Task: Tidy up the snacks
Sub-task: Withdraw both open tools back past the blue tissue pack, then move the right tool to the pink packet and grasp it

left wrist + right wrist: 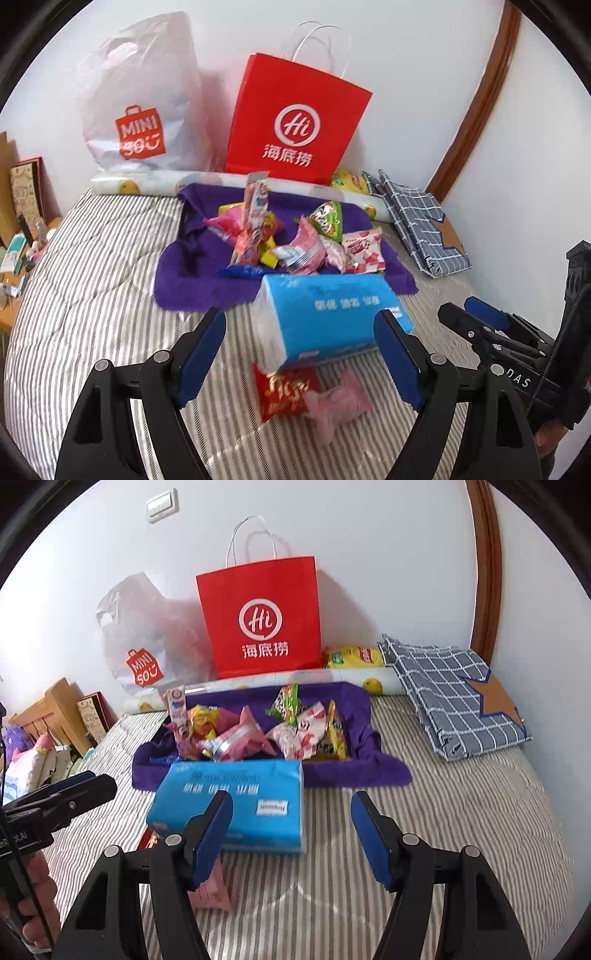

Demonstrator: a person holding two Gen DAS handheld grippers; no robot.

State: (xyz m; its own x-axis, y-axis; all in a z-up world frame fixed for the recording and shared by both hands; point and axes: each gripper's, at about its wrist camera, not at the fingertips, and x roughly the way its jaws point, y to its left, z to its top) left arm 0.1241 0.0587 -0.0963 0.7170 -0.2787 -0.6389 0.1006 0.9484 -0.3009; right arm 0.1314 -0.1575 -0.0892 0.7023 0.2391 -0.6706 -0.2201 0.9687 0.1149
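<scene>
Striped bedding (92, 258) fills both my views, with a purple towel (184, 280) at centre frame carrying the snacks (295, 240): glossy pink, green and yellow packets in a loose heap. Below it lies a blue tissue pack (332, 314), with a red packet (284, 391) and a pink one (340, 402) nearer me. My left claw (299, 350) gapes wide and empty; my right claw (291, 834) stands part open (nothing gripped).
</scene>
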